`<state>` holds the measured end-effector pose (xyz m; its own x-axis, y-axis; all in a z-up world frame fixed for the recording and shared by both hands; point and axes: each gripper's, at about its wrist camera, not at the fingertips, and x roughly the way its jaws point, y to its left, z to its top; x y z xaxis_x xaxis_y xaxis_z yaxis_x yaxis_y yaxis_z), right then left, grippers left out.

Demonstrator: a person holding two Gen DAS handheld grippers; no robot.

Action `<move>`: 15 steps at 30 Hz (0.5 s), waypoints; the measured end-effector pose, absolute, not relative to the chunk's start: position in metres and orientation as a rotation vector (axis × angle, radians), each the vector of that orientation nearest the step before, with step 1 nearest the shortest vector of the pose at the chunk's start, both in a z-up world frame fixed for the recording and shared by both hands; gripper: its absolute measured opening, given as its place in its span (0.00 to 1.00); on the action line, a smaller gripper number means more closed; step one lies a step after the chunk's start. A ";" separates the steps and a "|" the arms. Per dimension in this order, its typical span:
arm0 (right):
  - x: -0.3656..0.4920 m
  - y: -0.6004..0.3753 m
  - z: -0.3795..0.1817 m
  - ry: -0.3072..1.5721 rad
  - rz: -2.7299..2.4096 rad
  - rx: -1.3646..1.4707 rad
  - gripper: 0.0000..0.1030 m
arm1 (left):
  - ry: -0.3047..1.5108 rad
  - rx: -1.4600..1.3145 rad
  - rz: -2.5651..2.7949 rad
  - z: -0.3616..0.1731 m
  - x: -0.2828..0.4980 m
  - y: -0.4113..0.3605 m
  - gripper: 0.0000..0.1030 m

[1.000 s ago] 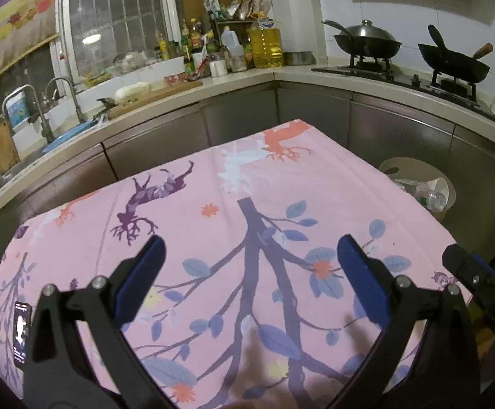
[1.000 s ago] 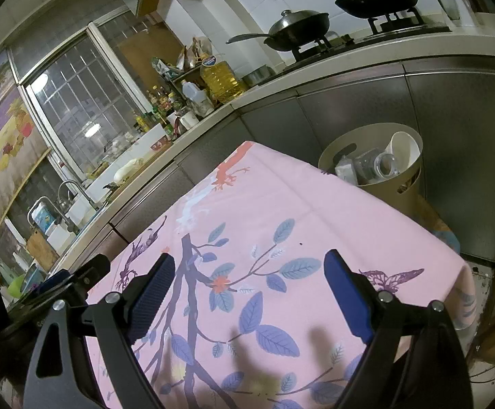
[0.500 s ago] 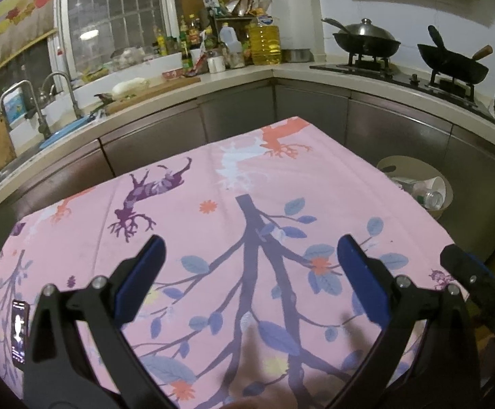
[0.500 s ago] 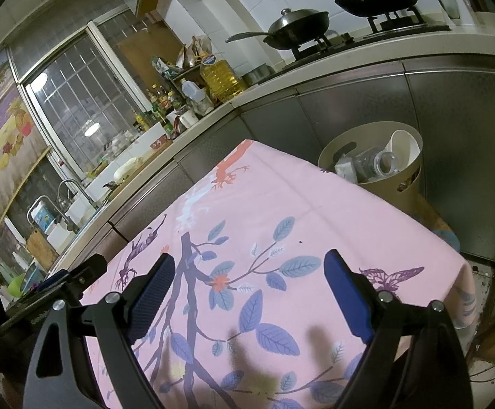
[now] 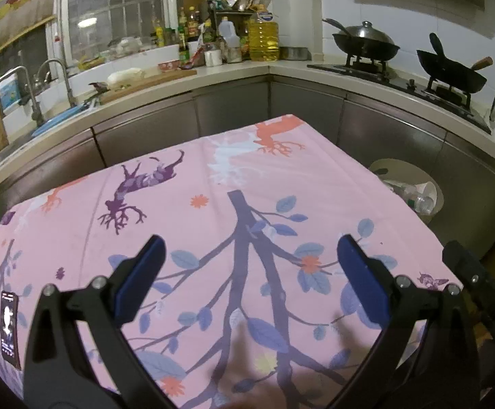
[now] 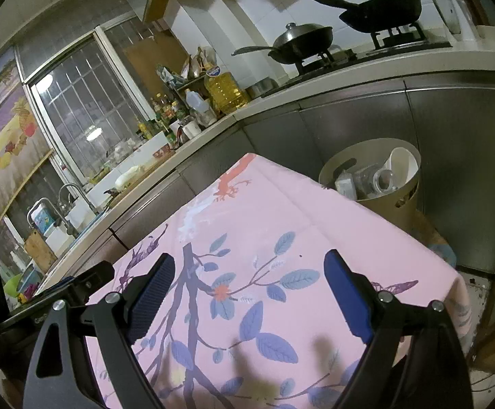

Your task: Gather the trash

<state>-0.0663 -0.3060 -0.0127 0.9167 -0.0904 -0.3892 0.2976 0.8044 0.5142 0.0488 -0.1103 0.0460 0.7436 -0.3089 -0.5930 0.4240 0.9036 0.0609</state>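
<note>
A beige trash bin [image 6: 376, 201] stands on the floor past the table's far right corner, holding a clear bottle [image 6: 373, 179], a white cup [image 6: 402, 167] and other trash. It also shows in the left wrist view [image 5: 417, 177]. My left gripper [image 5: 249, 262] is open and empty above the pink flowered tablecloth [image 5: 213, 184]. My right gripper [image 6: 247, 281] is open and empty above the same cloth [image 6: 264, 211]. No loose trash shows on the cloth.
A phone [image 5: 10, 327] lies at the cloth's left edge. Steel cabinets and a counter wrap around behind, with a sink [image 5: 36, 102], bottles [image 5: 262, 39] and two woks [image 5: 366, 42] on a stove. The left gripper's body [image 6: 60, 293] shows at the right view's left.
The left gripper has risen or tilted slightly, so the counter and table sit lower in its view. The right gripper has barely moved. Both stay open.
</note>
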 end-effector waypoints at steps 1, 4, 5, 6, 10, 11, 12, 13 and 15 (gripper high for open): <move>-0.066 -0.306 -0.013 0.361 -0.213 0.604 0.83 | 0.611 0.196 -0.401 0.046 0.049 -0.110 0.94; -0.065 -0.306 -0.012 0.366 -0.209 0.603 0.83 | 0.604 0.196 -0.384 0.046 0.048 -0.110 0.94; -0.064 -0.306 -0.011 0.367 -0.208 0.601 0.83 | 0.601 0.197 -0.379 0.046 0.048 -0.110 0.94; -0.064 -0.306 -0.011 0.366 -0.209 0.601 0.83 | 0.600 0.198 -0.372 0.045 0.048 -0.110 0.94; -0.063 -0.305 -0.011 0.371 -0.208 0.602 0.83 | 0.601 0.207 -0.358 0.045 0.049 -0.110 0.94; -0.062 -0.305 -0.011 0.372 -0.207 0.601 0.83 | 0.605 0.208 -0.359 0.045 0.050 -0.110 0.94; -0.062 -0.305 -0.010 0.373 -0.207 0.601 0.83 | 0.607 0.208 -0.360 0.045 0.050 -0.110 0.94; -0.062 -0.305 -0.011 0.372 -0.207 0.601 0.83 | 0.607 0.209 -0.360 0.045 0.050 -0.110 0.94; -0.062 -0.305 -0.011 0.371 -0.207 0.601 0.83 | 0.607 0.209 -0.359 0.045 0.050 -0.110 0.94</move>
<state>-0.0623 -0.3046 -0.0105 0.9136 -0.0822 -0.3983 0.2956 0.8068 0.5115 0.0502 -0.1099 0.0450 0.7622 -0.2672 -0.5897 0.3885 0.9174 0.0865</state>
